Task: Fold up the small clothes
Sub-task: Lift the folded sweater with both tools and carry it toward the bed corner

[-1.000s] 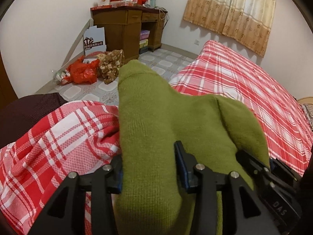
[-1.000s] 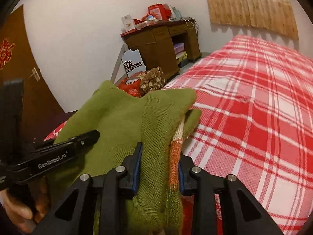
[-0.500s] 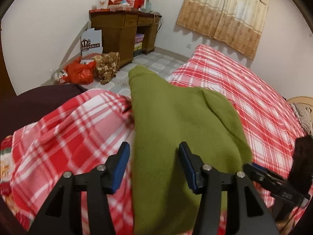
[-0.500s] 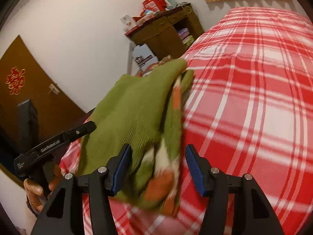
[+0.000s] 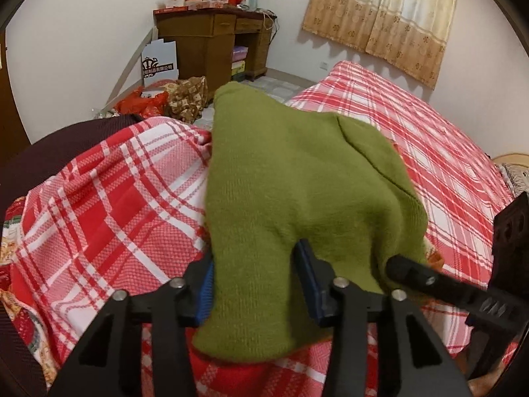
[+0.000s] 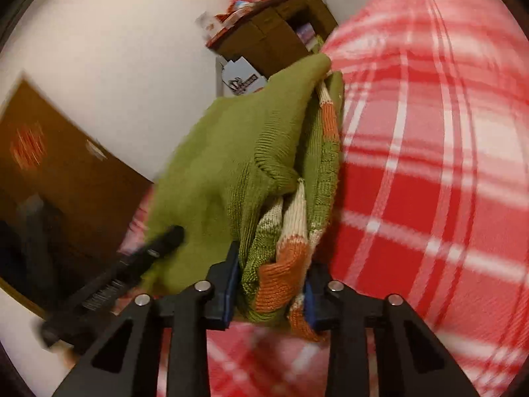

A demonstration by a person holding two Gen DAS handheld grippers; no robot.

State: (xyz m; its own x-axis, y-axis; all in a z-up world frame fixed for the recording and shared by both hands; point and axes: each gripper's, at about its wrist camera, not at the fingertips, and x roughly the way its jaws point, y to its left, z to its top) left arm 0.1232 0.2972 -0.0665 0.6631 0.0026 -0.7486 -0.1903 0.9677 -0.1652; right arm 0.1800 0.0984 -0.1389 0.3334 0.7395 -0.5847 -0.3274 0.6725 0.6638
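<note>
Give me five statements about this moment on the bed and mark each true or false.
1. The sweater is blue. False: it is green, with orange and cream stripes at one edge.
2. The left gripper has the sweater between its fingers. True.
3. The right gripper is empty. False: its jaws have just been closing, and its pads press on the sweater's striped edge.
4. The sweater lies on a plaid bedspread. True.
5. The curtains are dark grey. False: they are beige.
</note>
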